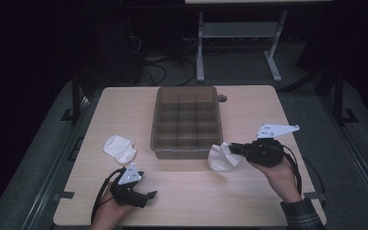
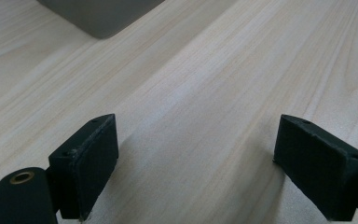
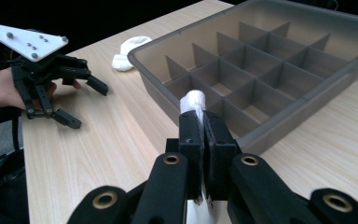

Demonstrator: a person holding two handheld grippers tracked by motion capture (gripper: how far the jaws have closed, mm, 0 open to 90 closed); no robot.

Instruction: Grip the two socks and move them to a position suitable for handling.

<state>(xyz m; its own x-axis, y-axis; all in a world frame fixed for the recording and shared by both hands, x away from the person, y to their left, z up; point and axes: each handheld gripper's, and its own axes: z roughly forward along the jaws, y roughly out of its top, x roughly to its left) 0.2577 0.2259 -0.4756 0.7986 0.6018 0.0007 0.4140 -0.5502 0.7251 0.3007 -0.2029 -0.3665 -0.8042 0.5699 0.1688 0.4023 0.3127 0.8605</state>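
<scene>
The table (image 1: 187,191) is pale wood, set lengthwise away from the person, dark floor around it. On its far middle sits the tray (image 1: 187,152), grey translucent plastic, split by dividers into a grid of small compartments; every compartment that can be seen into looks bare. The right gripper (image 1: 230,148) lies low over the table just beside the tray's near right corner, pointing left, its grey plate up. Its jaws are pressed together on a white cloth (image 1: 222,159); in the right gripper view a strip of the cloth (image 3: 193,100) stands up between the pads and a little more pokes out below them. The bulk of the cloth hangs crumpled from the tips, touching or nearly touching the tray's near wall; which of the two I cannot tell. A second cloth (image 1: 119,148), also white and bunched, rests on the table left of the tray, near but apart from it. The left gripper (image 1: 152,194) sits near the front edge, well apart from both cloths, jaws wide apart with bare table between them.
</scene>
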